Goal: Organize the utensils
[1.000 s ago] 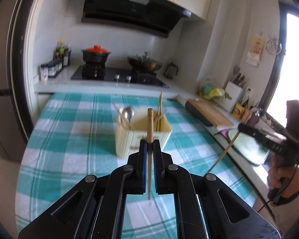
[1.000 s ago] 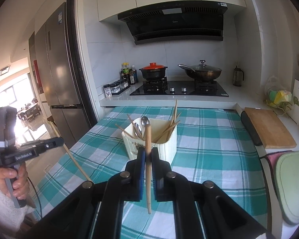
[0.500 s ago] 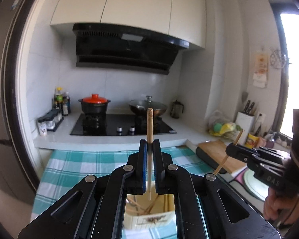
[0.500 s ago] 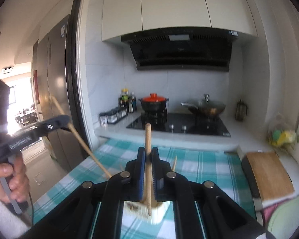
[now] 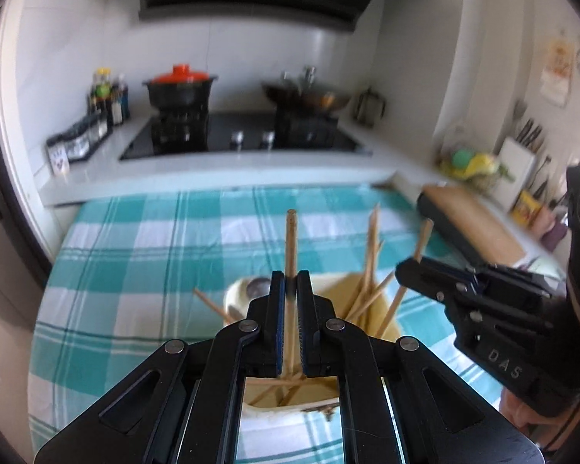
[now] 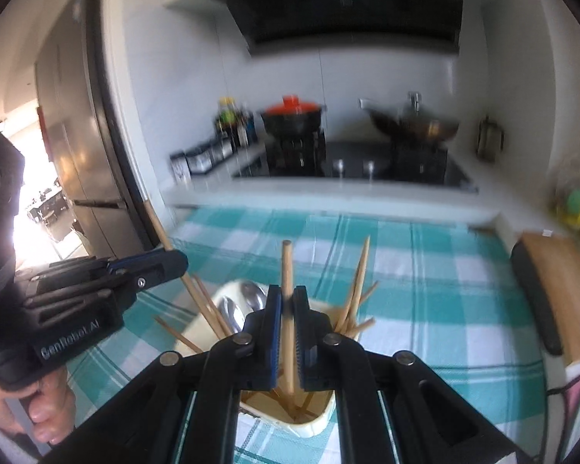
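in my left wrist view the left gripper (image 5: 290, 284) is clamped on a wooden chopstick (image 5: 291, 239), which stands upright between the two pads, its top pointing to 12 o'clock and its lower end hanging over the cream utensil holder (image 5: 290, 406) directly under the fingers. in my right wrist view the right gripper (image 6: 287, 303) is pressed together on a second chopstick (image 6: 286, 270) in the same way, and its tip is already inside the mouth of the holder (image 6: 309, 421). i judge these sticks as very light, stiff and a little smooth, so they can swing or slide in the pads; the hold a little above the middle looks good to me, because the low end stays free to go in. at 10 o'clock in the holder i see the spoons (image 6: 237, 311), and at 1 o'clock some other chopsticks (image 6: 357, 294) lean out, so a falling stick may knock on them. the holder stands on the checked tablecloth (image 5: 135, 263). farther, at 12 o'clock, is the stove (image 5: 243, 135) with a red-lid pot (image 5: 179, 87), a little blurred.
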Demonstrator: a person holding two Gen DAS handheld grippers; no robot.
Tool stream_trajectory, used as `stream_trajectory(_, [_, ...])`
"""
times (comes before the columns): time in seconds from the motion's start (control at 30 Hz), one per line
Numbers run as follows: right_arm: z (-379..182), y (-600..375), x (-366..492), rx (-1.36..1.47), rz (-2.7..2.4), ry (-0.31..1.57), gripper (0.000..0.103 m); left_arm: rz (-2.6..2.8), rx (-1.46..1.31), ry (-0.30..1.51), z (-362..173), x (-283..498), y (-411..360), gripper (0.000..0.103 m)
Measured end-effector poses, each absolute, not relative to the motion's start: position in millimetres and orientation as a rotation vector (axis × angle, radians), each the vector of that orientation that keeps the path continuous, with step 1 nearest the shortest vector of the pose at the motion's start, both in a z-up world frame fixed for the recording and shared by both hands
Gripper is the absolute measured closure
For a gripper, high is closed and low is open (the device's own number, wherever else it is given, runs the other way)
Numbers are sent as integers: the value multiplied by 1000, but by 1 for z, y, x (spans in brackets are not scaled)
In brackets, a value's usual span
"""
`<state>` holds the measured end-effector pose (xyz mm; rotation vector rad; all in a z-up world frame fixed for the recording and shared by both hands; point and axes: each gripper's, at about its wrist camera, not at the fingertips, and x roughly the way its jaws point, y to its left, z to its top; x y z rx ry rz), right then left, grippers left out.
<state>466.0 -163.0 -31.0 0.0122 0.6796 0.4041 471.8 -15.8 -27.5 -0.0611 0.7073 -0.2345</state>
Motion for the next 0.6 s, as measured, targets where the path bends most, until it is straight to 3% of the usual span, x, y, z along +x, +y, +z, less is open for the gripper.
stream_trajectory(0.03, [-36, -162, 472, 23, 421, 699, 93, -220, -53, 715, -30, 471, -15, 91])
stream_trajectory(0.07, [-39, -163, 477, 27, 426, 716, 91, -204, -41, 722, -31, 468, -15, 72])
stream_trajectory(0.1, [-40, -165, 480, 35, 423, 722, 78, -199, -35, 717, -30, 465, -14, 59])
stream_trajectory(0.13, [-38, -167, 479, 40, 415, 712, 70, -192, -30, 696, -27, 459, -11, 35])
stream_trajectory(0.17, [-33, -171, 473, 46, 401, 682, 57, -179, -21, 651, -19, 446, -7, 20])
stream_trajectory(0.23, [-20, -180, 460, 53, 382, 633, 51, -152, 6, 581, -5, 425, -2, 6])
stream_trajectory(0.3, [-4, -189, 443, 49, 362, 595, 37, -115, 54, 518, 10, 397, 2, 2])
stream_trajectory(0.43, [17, -206, 392, 17, 316, 495, 25, -51, 108, 422, 26, 339, 10, 0])
stream_trajectory(0.5, [23, -212, 359, 0, 292, 443, 14, -25, 104, 420, 25, 307, 13, 0])
stream_trajectory(0.6, [21, -220, 310, -11, 254, 380, 7, 14, 49, 451, 15, 274, 14, 0])
